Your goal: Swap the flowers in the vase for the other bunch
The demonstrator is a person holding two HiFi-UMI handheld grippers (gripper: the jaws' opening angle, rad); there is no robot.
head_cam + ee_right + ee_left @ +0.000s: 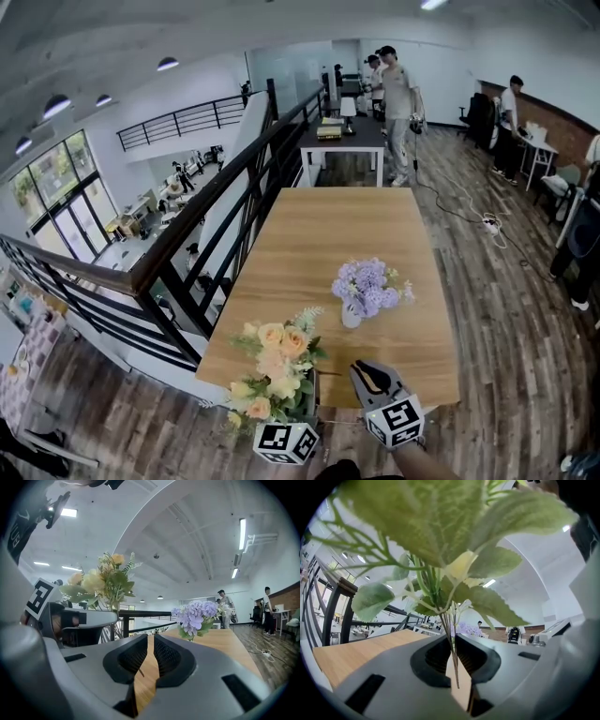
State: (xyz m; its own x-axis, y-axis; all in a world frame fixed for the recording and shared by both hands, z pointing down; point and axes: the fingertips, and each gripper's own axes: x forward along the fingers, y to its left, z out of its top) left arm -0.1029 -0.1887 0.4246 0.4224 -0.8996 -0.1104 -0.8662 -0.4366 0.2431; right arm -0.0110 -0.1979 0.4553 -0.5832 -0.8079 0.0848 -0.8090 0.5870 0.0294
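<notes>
Two bunches here. Lilac bunch (pixel 370 284): small rounded petal clusters, seated in the vase (pixel 352 316). The vase is a small white pot, upright on the table (pixel 309 234), which is a rectangular pale wood-grain slab.

Peach-and-yellow bunch (pixel 272 366): rose-like heads, serrated pale-green leaves, thin wiry stems. It is out of the vase, near-left of it, over the table's near edge.

Left gripper (pixel 453 645): ribbed dark pads clamped on that bunch's stems. The stalks run upright through the jaws and their ends poke out below. The gripper points roughly level toward the vase.

Right gripper (pixel 366 375): grey moulded shell, on the near side of the vase and apart from it, aimed level at it. Jaws are pinched to a slit with nothing in them.

Hard to see:
- In the head view, the left gripper's jaws are buried under the bunch and only its marker cube shows.
- The left gripper view is mostly leaves, and the lilac is just a blur past the stems.
- In the right gripper view, the vase body is hidden behind the jaws and only blooms clear them.
- The people beyond the vase are too small to detail.
</notes>
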